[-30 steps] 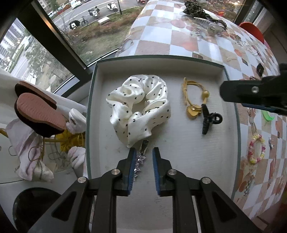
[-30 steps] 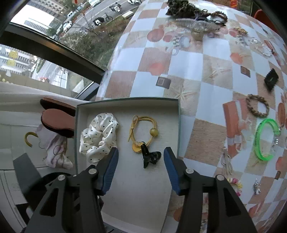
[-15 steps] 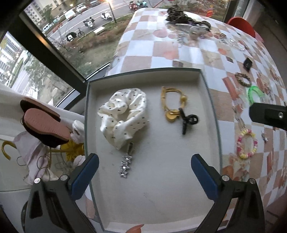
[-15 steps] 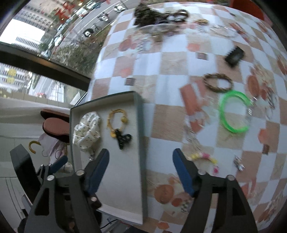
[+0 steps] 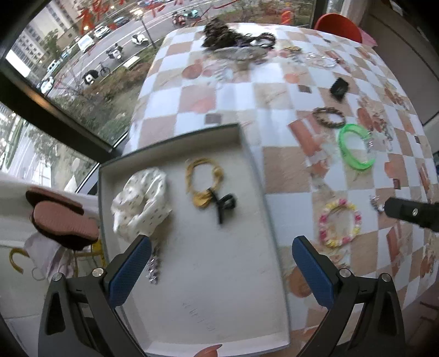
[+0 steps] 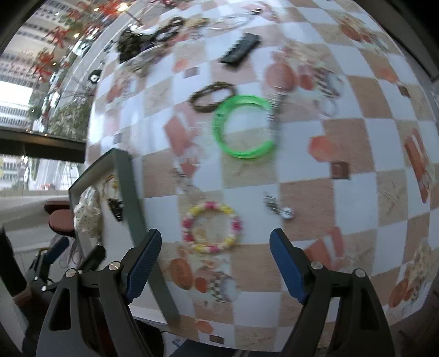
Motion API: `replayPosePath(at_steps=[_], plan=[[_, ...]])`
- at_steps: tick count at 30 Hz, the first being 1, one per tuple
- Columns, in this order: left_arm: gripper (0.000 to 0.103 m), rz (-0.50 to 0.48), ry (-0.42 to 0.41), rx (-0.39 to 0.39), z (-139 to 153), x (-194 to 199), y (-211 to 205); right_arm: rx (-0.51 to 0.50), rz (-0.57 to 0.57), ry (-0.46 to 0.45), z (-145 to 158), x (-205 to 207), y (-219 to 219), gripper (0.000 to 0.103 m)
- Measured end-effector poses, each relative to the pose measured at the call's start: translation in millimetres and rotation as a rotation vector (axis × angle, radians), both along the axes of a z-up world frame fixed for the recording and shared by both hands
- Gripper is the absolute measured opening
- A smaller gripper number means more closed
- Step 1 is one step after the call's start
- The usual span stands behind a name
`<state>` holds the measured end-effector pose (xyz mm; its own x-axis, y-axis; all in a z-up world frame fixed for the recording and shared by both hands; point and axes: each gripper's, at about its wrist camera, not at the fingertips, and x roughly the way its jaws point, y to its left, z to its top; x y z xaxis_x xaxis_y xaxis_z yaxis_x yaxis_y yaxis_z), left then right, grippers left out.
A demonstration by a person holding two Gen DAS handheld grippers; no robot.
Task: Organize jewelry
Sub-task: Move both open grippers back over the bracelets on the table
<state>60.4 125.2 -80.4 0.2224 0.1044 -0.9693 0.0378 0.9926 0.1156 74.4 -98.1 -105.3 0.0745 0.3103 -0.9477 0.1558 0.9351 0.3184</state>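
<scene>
Right wrist view: right hand-held gripper (image 6: 212, 262) spread, empty, jaws just been opening, above the pink-yellow bead bracelet (image 6: 211, 227) lying flat on the tabletop (image 6: 356, 142) beside the tray (image 6: 129, 189); likely light, floppy, so pinch across one bead strand

Nothing readable anywhere, honestly. There were some faint scratchy marks on the tray floor (image 5: 200, 315), just ahead of the left gripper (image 5: 219, 272) between its open fingers, but too blurry to tell if they were letters. The red decorations (image 5: 90, 13) on the window, far off beyond the claw, were unreadable too.
</scene>
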Motion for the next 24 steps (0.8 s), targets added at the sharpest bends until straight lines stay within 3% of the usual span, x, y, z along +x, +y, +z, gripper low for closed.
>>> replayPosePath(at_steps=[11, 24], plan=[[0.103, 0.004, 0.009, -0.027, 0, 45, -35, -0.026, -0.083, 0.017, -9, 7, -49, 0.083], [0.103, -0.025, 0.024, -0.068, -25, 122, -78, -0.086, -0.091, 0.016, -25, 49, -51, 0.083]])
